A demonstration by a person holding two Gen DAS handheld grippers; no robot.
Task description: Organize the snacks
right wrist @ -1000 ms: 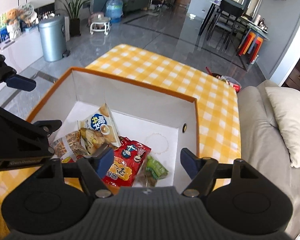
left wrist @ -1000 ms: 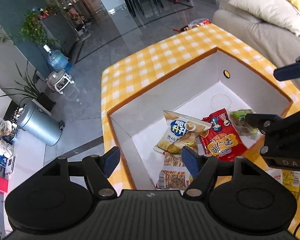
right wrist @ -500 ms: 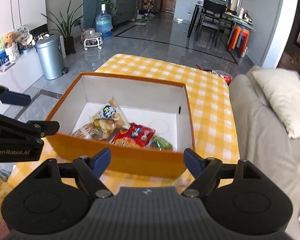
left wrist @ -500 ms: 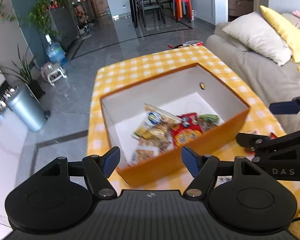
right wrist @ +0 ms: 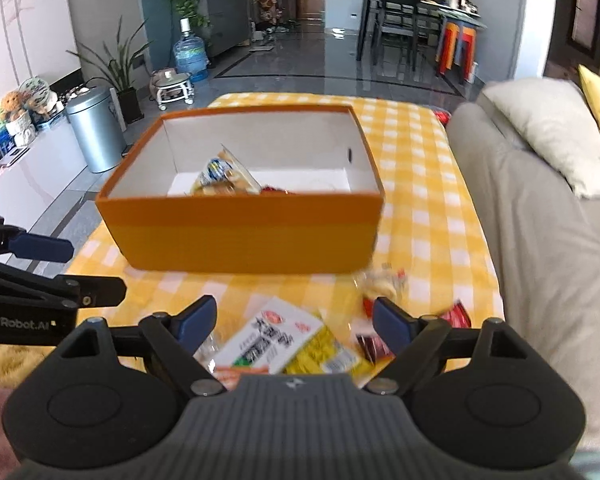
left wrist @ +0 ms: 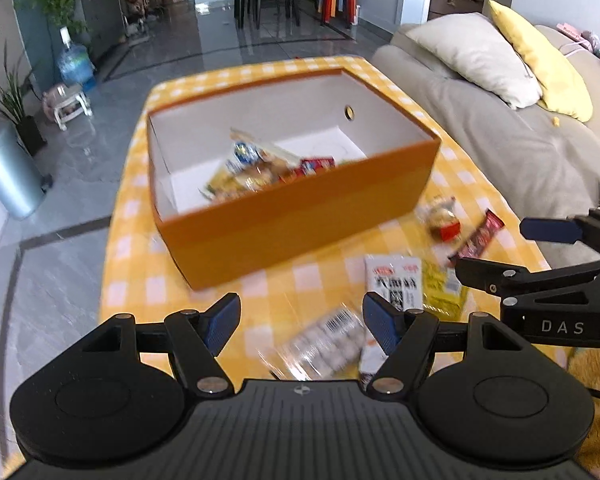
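Note:
An orange box [left wrist: 300, 216] [right wrist: 240, 236] with a white inside stands on the yellow checked table and holds several snack packets [left wrist: 256, 172] [right wrist: 224, 176]. Loose snacks lie on the cloth in front of it: a white packet [left wrist: 394, 280] [right wrist: 276, 340], a yellow packet [left wrist: 444, 292] [right wrist: 324, 354], a clear barcode packet [left wrist: 324, 344], a dark red bar [left wrist: 480, 236] and a small round snack [left wrist: 442, 216] [right wrist: 380, 284]. My left gripper [left wrist: 300, 322] hangs open over the barcode packet. My right gripper [right wrist: 294, 326] is above the white packet, its jaws opening, nothing pressed between them.
A grey sofa [left wrist: 512, 148] [right wrist: 548, 240] with cushions runs along the table's right side. A metal bin [left wrist: 4, 172] [right wrist: 96, 132] stands on the floor at the left, a water bottle [right wrist: 190, 54] and plants behind it. Dining chairs stand far back.
Both grippers have pulled back from above the box's inside to the near side of the table, so the loose snacks now show below them. The right jaws stand wider.

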